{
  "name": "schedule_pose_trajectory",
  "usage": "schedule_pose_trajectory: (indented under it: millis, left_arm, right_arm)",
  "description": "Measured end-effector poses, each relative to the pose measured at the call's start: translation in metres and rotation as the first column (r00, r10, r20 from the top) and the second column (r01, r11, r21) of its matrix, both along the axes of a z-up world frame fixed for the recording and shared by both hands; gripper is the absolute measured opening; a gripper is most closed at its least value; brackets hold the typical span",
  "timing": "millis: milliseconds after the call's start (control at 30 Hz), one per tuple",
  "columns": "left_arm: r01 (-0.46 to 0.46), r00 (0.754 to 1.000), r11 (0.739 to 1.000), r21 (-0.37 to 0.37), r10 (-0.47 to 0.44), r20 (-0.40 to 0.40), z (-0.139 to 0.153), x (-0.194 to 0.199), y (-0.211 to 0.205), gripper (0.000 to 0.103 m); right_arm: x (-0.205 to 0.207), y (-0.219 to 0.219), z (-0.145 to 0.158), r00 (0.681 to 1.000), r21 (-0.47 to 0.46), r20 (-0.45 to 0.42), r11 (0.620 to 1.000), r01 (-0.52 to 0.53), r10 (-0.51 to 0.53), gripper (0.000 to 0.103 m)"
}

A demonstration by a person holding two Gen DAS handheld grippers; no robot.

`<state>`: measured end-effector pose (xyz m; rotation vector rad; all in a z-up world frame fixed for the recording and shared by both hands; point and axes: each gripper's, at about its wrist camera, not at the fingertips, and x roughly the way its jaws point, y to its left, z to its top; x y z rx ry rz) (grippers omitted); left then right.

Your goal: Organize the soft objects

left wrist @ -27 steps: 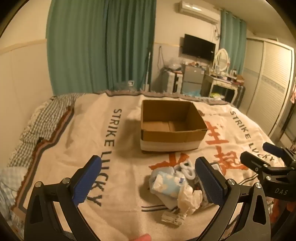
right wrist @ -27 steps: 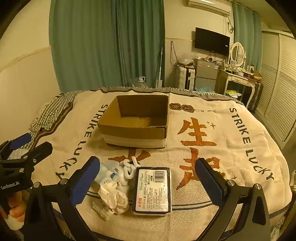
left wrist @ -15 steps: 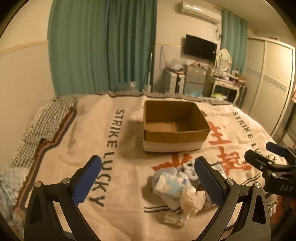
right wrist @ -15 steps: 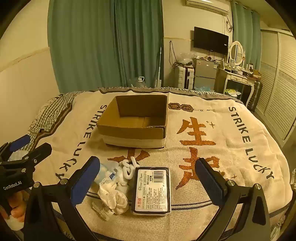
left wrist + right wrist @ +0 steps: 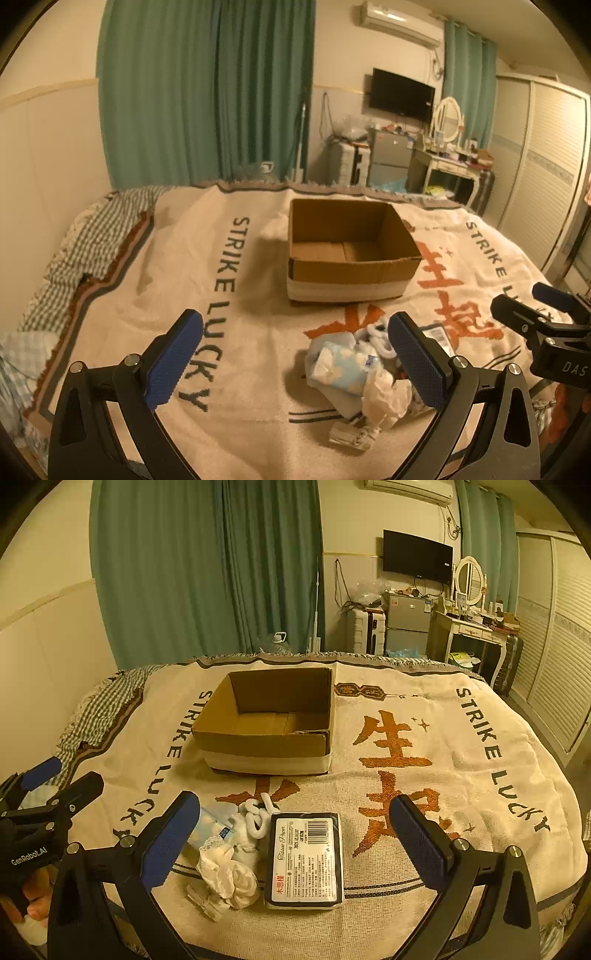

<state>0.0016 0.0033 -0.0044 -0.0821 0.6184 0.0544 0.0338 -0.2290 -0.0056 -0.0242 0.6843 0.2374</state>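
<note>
An open, empty cardboard box [image 5: 351,251] [image 5: 269,720] stands in the middle of the bed. In front of it lies a small pile: a pale blue tissue pack [image 5: 343,367] [image 5: 210,827], a white loopy soft toy [image 5: 255,818], a cream scrunchie [image 5: 231,877] [image 5: 384,397] and a flat black-edged tissue pack [image 5: 304,860]. My left gripper [image 5: 295,363] is open and empty, hovering just left of the pile. My right gripper [image 5: 295,843] is open and empty, above the flat pack.
A cream blanket [image 5: 461,775] with "STRIKE LUCKY" lettering covers the bed. A checked sheet [image 5: 74,258] shows at the left edge. Green curtains [image 5: 207,92], a small fridge [image 5: 406,624], a dressing table [image 5: 476,631] and wardrobe doors [image 5: 546,177] stand beyond the bed.
The left gripper has drifted slightly left and back, so box and pile sit a little further right. The right gripper is nearly still. Both stay open.
</note>
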Motion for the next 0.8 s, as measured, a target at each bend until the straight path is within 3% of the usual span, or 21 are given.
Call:
schedule_pose_trajectory:
  millis: [800]
  left_arm:
    - [-0.002, 1.0, 1.0, 0.0, 0.002, -0.003, -0.0003, -0.0001, 0.0007, 0.102]
  right_arm:
    - [0.0035, -0.0025, 0.0001, 1.0, 0.017, -0.01, 1.0, 0.013, -0.013, 0.103]
